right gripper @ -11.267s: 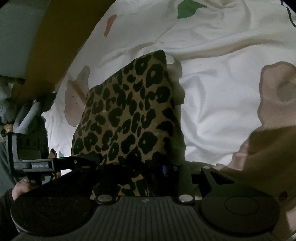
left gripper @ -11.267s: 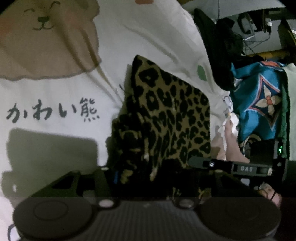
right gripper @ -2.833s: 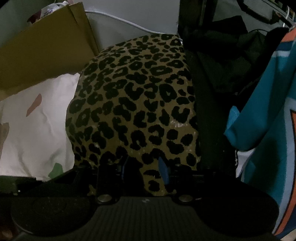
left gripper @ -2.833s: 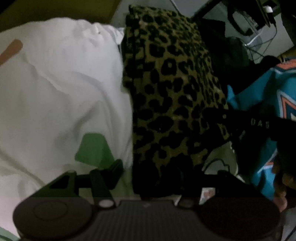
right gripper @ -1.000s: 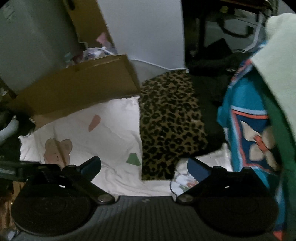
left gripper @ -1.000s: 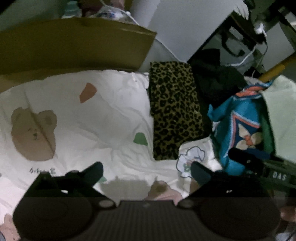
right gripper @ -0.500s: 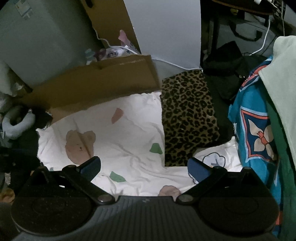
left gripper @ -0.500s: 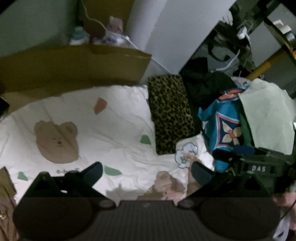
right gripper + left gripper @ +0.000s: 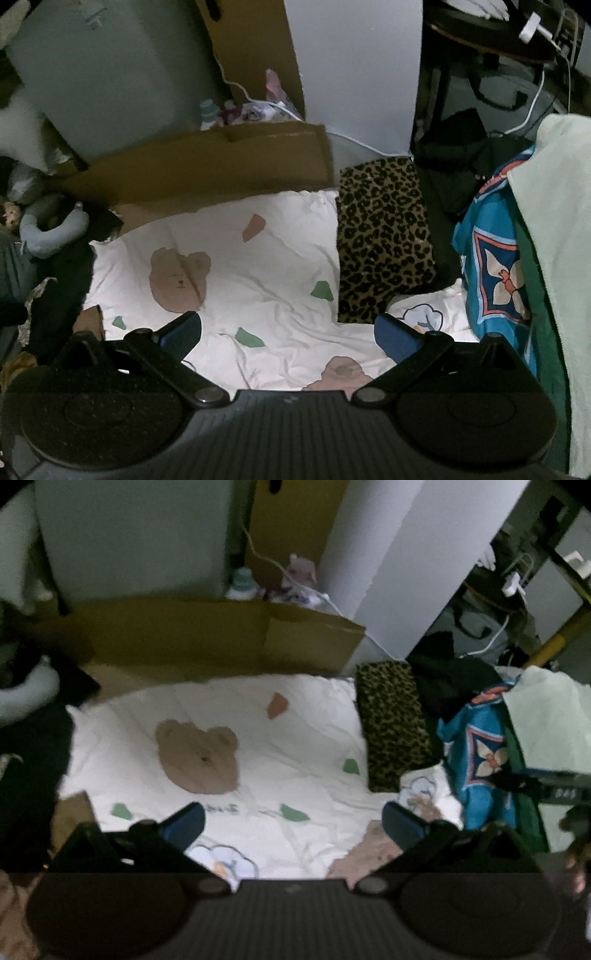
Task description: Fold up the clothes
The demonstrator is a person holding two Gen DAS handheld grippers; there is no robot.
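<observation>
We see the leopard garment (image 9: 382,236) lying folded at the bedsheet's (image 9: 236,266) right edge; both our left gripper (image 9: 293,821) and right gripper (image 9: 288,330) hover with fingers wide, holding nothing; the heaped blue garment (image 9: 487,258) beside it looks unfolded

Both views are dim, the room sunk in murk. The white bear-print sheet (image 9: 258,266) is the one bright patch, lit from above; near the bottom of the right wrist view it glares almost to blank white. Around the sheet's edges everything drops into shadow, and the black clothes (image 9: 465,155) beyond the leopard-print garment (image 9: 380,236) lose all detail. The left wrist view is soft and smeared throughout, the bear print (image 9: 199,757) fuzzy. The right wrist view is sharper. Fisheye bending curves the cardboard (image 9: 207,166) and walls, with black vignetting in the corners.
</observation>
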